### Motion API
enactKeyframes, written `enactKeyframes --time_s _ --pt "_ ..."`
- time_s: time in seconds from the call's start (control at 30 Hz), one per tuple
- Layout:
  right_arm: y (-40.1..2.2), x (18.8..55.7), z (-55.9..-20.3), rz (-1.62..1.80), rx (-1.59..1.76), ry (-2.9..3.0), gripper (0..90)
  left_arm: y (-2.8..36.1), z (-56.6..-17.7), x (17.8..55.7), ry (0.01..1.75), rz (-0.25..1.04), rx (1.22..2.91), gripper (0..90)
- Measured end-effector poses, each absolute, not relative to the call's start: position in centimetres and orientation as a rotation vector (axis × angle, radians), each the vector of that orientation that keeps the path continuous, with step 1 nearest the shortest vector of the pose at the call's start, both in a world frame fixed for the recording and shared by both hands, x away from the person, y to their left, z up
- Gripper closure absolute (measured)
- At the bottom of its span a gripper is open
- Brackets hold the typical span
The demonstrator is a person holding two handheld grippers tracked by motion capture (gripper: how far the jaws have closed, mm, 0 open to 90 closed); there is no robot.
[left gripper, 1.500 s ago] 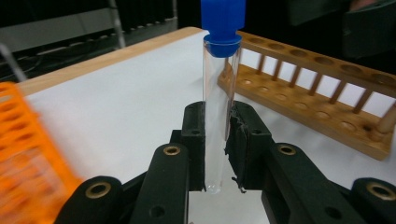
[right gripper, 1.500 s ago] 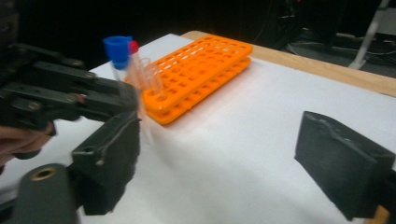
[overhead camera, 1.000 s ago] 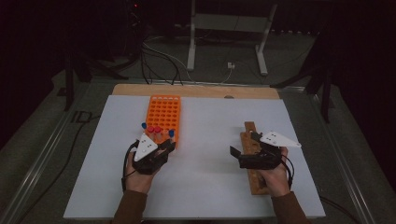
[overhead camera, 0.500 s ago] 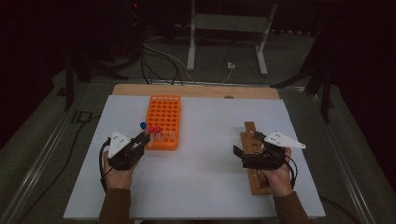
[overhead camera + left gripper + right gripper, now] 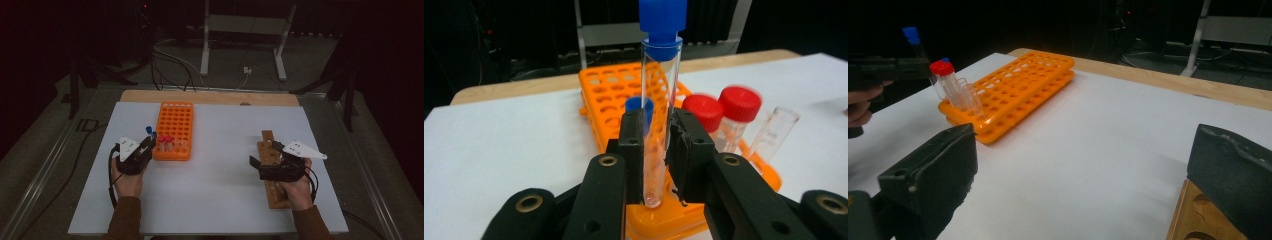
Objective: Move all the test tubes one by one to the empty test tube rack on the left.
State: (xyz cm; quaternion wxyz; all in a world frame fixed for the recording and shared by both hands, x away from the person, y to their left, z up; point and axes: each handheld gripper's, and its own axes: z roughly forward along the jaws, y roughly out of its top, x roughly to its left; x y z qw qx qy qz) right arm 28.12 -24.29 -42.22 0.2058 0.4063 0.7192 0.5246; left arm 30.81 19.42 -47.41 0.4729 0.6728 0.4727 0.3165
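Observation:
My left gripper (image 5: pixel 658 135) is shut on a clear tube with a blue cap (image 5: pixel 658 115), held upright just left of the orange rack's (image 5: pixel 176 120) near corner. In the high view the left gripper (image 5: pixel 148 144) sits beside that corner, with the blue cap (image 5: pixel 149 130) above it. Two red-capped tubes (image 5: pixel 739 107), a second blue-capped tube (image 5: pixel 640 107) and an uncapped clear tube (image 5: pixel 774 132) stand in the rack's near row. My right gripper (image 5: pixel 261 154) stands open over the wooden rack (image 5: pixel 272 192) and points left, with nothing between its jaws (image 5: pixel 1083 170).
A white board (image 5: pixel 220 200) covers the table, with a wooden strip (image 5: pixel 210 97) along its far edge. Cables and a metal stand (image 5: pixel 240 45) lie on the dark floor beyond. Wide bare board lies between the two racks.
My left hand has moved left, from in front of the orange rack's near end to beside its left corner, carrying the blue-capped tube. The right hand has kept still.

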Motion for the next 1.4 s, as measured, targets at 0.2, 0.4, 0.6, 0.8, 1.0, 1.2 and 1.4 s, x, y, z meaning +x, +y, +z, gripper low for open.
enactKeyframes --time_s 0.2,0.4,0.6,0.8,1.0,1.2,1.4 --pt "-24.2 28.1 -42.2 1.466 1.13 2.009 0.0 19.1 -48.4 31.3 1.165 0.766 1.695 77.7" --pt "-24.2 28.1 -42.4 1.463 1.128 2.015 0.0 18.8 -49.4 31.6 1.184 0.755 1.787 78.0" --pt "-24.4 28.1 -42.5 1.459 1.134 2.016 0.0 18.9 -49.8 31.7 1.197 0.734 1.828 78.1" --pt "-24.6 28.0 -42.7 1.453 1.138 2.016 0.0 19.1 -50.0 31.8 1.211 0.703 1.828 77.6" --pt "-25.0 28.0 -42.7 1.46 1.138 1.997 0.0 20.0 -48.9 31.1 1.245 0.666 1.746 63.6" --pt "-25.6 27.8 -42.9 1.471 1.132 1.967 0.0 21.0 -46.4 29.3 1.183 0.647 1.661 47.8" --pt "-26.2 27.4 -43.6 1.474 1.122 1.938 0.0 22.0 -44.9 27.3 1.102 0.621 1.625 31.4"
